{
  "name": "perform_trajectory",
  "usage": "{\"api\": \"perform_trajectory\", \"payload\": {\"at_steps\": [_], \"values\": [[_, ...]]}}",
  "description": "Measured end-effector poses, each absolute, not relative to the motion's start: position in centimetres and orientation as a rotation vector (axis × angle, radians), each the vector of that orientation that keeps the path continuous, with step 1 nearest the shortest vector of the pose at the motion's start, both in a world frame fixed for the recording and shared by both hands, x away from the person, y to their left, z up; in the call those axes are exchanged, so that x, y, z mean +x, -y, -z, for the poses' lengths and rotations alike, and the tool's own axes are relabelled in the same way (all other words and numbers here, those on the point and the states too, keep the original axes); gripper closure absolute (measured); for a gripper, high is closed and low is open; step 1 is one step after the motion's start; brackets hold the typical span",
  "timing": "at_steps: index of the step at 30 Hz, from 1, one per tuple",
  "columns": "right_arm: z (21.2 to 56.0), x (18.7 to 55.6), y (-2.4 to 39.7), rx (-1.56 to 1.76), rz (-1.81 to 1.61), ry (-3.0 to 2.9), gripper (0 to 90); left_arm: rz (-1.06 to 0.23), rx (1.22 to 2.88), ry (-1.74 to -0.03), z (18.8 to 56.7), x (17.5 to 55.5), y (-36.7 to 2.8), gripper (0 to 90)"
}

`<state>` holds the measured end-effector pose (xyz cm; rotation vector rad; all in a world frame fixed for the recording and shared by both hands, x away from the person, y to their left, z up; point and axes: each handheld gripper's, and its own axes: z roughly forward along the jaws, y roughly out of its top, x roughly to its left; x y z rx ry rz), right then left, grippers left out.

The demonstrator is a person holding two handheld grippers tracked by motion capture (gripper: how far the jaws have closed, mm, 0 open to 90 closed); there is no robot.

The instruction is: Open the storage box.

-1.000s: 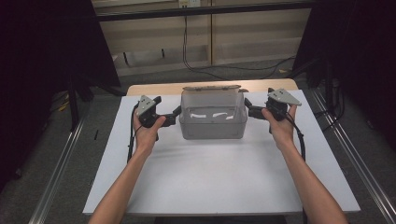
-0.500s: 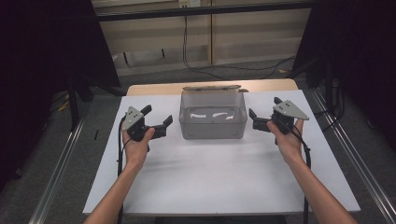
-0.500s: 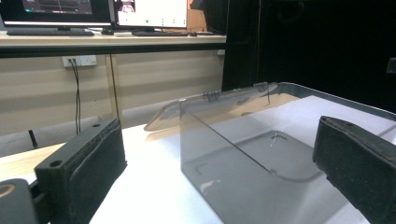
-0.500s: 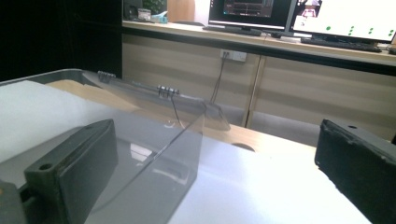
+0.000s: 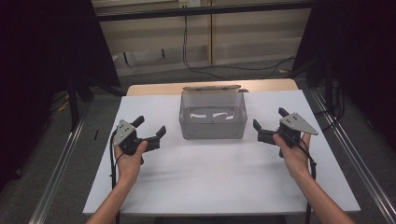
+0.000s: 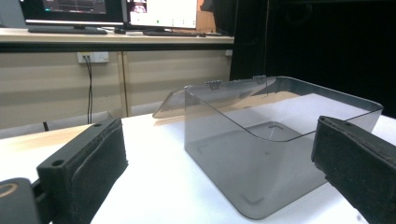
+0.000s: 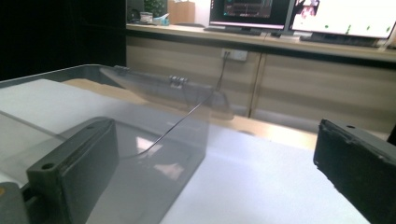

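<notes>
A clear grey plastic box [image 5: 213,118] stands on the white table [image 5: 219,177], its hinged lid [image 5: 212,87] folded back behind it; it looks empty. My left gripper [image 5: 150,127] is open to the left of the box, a short gap away. My right gripper [image 5: 270,118] is open to the right of it, also apart from the box. In the left gripper view the box [image 6: 261,140] sits between and beyond the jaws. In the right gripper view the box [image 7: 116,140] and its lid [image 7: 173,91] lie at the left, partly behind the left jaw.
The white table top reaches a wooden strip [image 5: 154,88] at the far edge. Metal rails [image 5: 60,168] run along both sides on the floor. Cables [image 5: 219,65] hang by the back wall. Monitors [image 6: 116,9] stand on a shelf behind.
Both grippers have drawn back from the sides of the box, outward and toward the person. The box stays in place on the table.
</notes>
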<state>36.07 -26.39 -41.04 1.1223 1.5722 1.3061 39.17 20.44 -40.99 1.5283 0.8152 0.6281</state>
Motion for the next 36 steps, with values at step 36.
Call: {"api": "perform_trajectory", "payload": {"at_steps": [36], "values": [[43.2, 26.3, 30.4, 1.176, -1.245, -1.536, 0.0, -0.658, 1.520, -0.917, 43.5, 31.3, -23.6, 2.9]]}}
